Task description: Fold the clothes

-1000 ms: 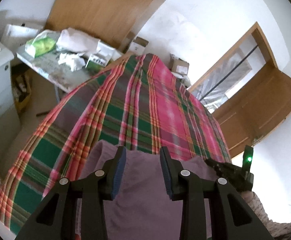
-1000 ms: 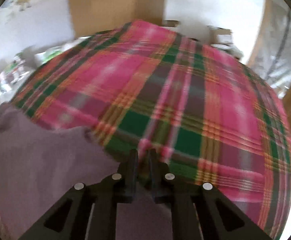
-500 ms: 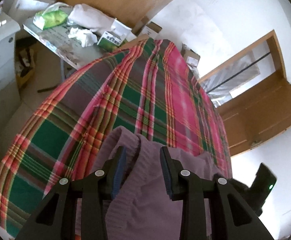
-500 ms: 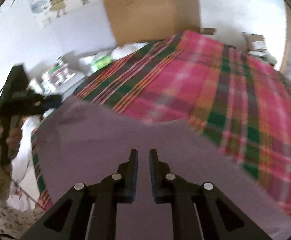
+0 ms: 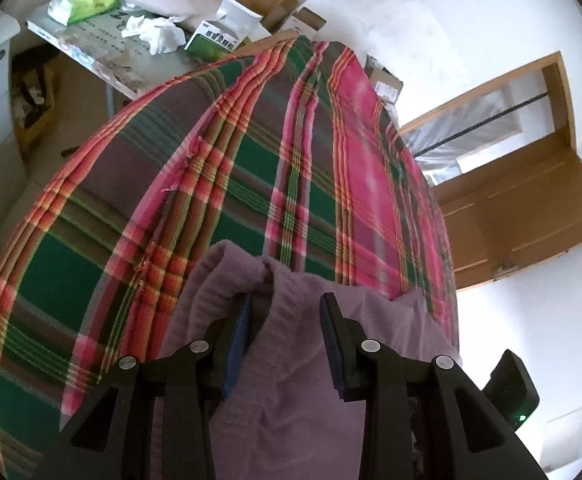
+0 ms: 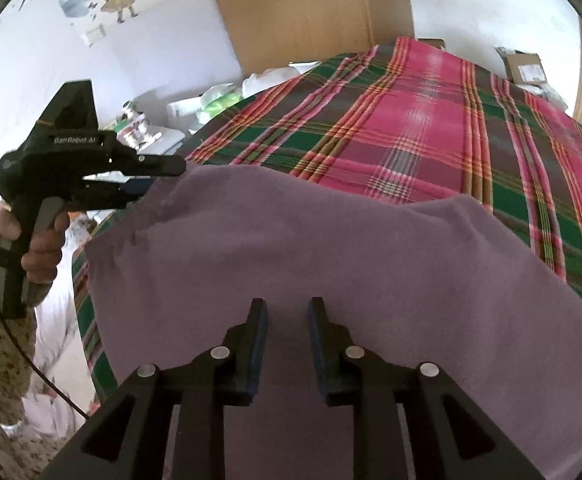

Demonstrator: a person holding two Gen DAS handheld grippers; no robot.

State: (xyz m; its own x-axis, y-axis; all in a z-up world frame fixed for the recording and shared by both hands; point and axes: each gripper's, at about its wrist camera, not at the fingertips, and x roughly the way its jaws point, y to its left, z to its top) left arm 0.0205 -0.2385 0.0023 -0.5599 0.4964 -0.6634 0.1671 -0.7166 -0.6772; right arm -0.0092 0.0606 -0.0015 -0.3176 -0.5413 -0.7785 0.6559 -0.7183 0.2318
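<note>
Left wrist view: the left hand-held gripper (image 5: 287,320) stands spread, a ridge of the purple garment (image 5: 291,380) bunched between its fingers but not clamped. The garment, a soft, slightly nubby knit, lies on the plaid bed cover (image 5: 211,200), near its close edge. A cluttered desk (image 5: 103,52) stands beyond.

Right wrist view: the right hand-held gripper (image 6: 287,320) hovers parted over the smooth middle of the garment, gripping nothing. The step looks like laying out for a fold; next, each gripper probably needs to pinch an edge or corner.
</note>
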